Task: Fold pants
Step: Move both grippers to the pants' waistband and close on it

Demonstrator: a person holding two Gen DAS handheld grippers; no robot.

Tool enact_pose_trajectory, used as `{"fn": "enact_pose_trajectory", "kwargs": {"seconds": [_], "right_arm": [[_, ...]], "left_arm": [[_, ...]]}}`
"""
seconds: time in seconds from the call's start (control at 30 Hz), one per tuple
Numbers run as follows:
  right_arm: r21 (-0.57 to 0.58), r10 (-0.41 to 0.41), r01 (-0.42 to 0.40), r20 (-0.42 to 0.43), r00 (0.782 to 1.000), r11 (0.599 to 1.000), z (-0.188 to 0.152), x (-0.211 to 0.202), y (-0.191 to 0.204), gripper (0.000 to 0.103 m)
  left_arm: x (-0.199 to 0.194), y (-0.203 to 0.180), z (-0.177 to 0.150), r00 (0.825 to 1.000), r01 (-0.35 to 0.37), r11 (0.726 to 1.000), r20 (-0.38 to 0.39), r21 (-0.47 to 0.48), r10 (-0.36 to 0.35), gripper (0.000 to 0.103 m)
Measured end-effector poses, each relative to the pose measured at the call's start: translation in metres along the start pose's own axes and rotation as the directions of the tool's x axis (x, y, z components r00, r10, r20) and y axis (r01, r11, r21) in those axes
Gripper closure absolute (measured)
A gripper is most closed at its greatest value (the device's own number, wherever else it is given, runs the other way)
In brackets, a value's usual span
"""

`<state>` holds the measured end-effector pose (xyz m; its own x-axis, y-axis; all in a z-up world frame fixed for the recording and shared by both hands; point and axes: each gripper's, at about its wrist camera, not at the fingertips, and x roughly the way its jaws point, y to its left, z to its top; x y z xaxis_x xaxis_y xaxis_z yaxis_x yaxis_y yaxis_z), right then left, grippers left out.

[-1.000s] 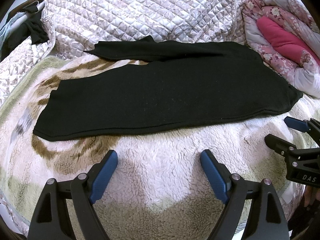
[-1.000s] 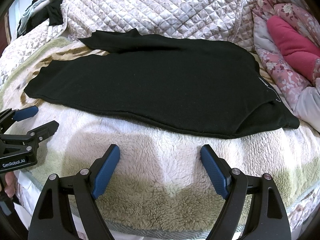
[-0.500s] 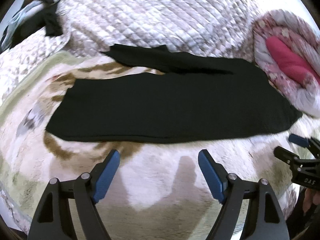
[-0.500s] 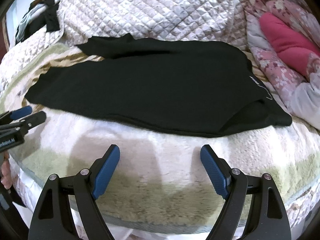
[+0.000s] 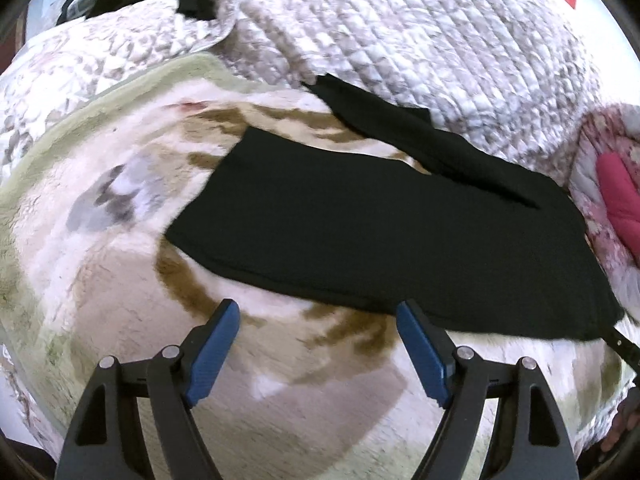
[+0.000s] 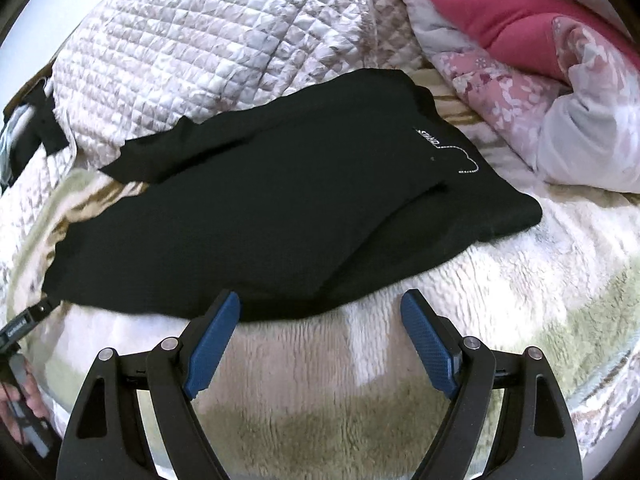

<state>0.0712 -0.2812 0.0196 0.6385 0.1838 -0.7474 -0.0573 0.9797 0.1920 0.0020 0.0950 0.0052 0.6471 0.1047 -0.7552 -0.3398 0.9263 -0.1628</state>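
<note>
Ok, black pants [image 5: 392,236] lie flat on fleece blanket [image 5: 120,300], legs twd my left. L gripper [image 5: 318,320] & R gripper [image 6: 320,312] both wide, holding nothing, at near hem.

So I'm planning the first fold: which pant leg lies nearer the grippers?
The wide front leg, flat on the fleece blanket. The other leg lies behind it, angled up against the quilt.
</note>
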Motion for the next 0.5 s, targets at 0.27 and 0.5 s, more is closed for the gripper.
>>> {"fn": "enact_pose_trajectory", "kwargs": {"seconds": [0.27, 0.5], "right_arm": [[0.118, 0.06, -0.065, 0.046, 0.997, 0.991, 0.025, 0.013, -0.023, 0.02], [0.257, 0.05, -0.076, 0.106, 0.993, 0.963, 0.038, 0.015, -0.051, 0.026]], "left_arm": [[0.014, 0.028, 0.014, 1.0, 0.027, 0.99, 0.004, -0.136, -0.027, 0.021], [0.026, 0.03, 0.027, 0.999, 0.035, 0.986, 0.029, -0.166, -0.03, 0.022]]}}
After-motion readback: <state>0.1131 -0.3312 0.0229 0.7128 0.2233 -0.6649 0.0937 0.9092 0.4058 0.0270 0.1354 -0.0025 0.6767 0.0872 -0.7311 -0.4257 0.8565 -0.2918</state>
